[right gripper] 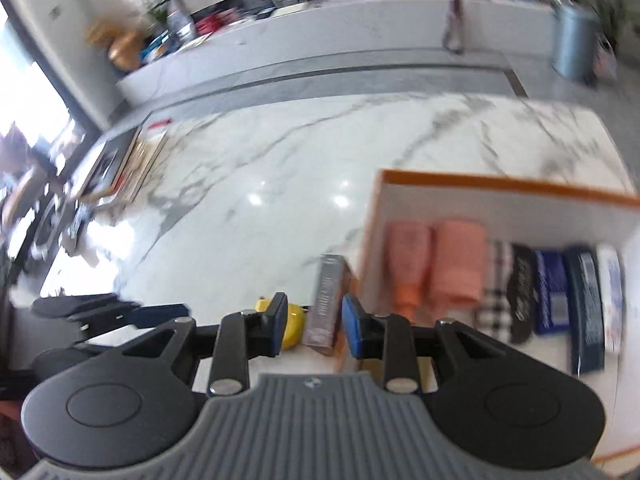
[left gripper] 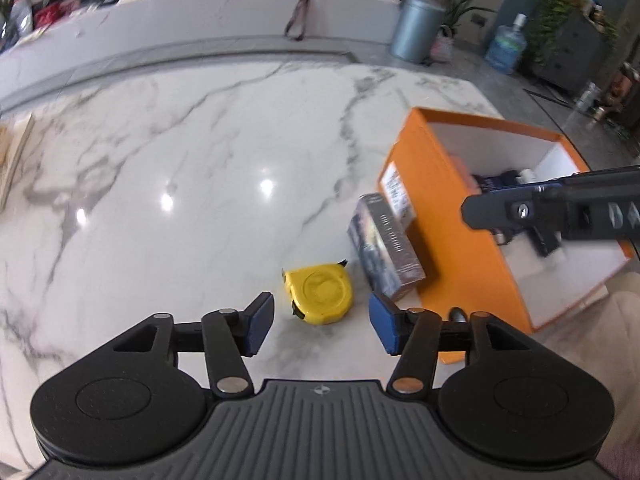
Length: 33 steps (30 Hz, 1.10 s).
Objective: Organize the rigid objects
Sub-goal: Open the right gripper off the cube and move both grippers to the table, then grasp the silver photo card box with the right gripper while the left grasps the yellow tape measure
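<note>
A yellow tape measure (left gripper: pixel 320 294) lies flat on the marble table, just ahead of my open, empty left gripper (left gripper: pixel 322 326). A grey-brown carton (left gripper: pixel 386 246) lies beside it against the orange box (left gripper: pixel 436 216). My right gripper (right gripper: pixel 314 326) is open and empty, held above the box's left wall; it shows in the left wrist view (left gripper: pixel 520 212) over the box. The tape measure (right gripper: pixel 290 326) and carton (right gripper: pixel 328 300) show behind its fingers. Inside the orange box (right gripper: pixel 480 182) lie two orange items (right gripper: pixel 436 264), a checked item and several dark packets (right gripper: pixel 552 292).
The marble table (left gripper: pixel 200 160) stretches ahead and left. Books or frames (right gripper: pixel 124 164) sit at its far left edge. A grey bin (left gripper: pixel 416 28), a water jug (left gripper: pixel 506 46) and plants stand on the floor beyond. A long white counter runs along the back.
</note>
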{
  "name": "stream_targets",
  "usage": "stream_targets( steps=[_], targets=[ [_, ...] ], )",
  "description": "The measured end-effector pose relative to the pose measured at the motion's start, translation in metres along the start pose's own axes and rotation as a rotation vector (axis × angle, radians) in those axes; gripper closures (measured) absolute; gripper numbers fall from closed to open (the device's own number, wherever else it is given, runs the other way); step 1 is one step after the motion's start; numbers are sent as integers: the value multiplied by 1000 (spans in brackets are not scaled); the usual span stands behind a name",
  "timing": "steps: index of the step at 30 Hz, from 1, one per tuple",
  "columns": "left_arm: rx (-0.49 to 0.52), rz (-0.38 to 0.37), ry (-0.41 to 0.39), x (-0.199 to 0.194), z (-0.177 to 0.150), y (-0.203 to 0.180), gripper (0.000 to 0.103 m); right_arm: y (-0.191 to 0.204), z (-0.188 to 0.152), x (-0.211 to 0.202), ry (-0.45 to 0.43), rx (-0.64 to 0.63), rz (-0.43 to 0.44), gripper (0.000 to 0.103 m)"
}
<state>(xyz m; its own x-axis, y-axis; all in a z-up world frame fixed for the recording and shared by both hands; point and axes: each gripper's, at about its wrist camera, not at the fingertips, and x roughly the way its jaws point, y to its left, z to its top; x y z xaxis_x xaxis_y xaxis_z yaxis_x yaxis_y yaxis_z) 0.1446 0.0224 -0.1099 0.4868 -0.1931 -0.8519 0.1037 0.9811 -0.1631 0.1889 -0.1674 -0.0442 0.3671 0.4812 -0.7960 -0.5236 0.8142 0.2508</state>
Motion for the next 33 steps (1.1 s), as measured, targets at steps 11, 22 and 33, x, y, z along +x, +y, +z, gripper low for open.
stream_targets(
  steps=[11, 22, 33],
  targets=[
    [-80, -32, 15, 50, -4, 8, 27, 37, 12, 50, 91, -178, -172, 70],
    [-41, -29, 19, 70, -9, 10, 39, 52, 20, 86, 175, -237, -254, 71],
    [-112, -59, 15, 63, -11, 33, 43, 73, 21, 129, 267, -319, -435, 64]
  ],
)
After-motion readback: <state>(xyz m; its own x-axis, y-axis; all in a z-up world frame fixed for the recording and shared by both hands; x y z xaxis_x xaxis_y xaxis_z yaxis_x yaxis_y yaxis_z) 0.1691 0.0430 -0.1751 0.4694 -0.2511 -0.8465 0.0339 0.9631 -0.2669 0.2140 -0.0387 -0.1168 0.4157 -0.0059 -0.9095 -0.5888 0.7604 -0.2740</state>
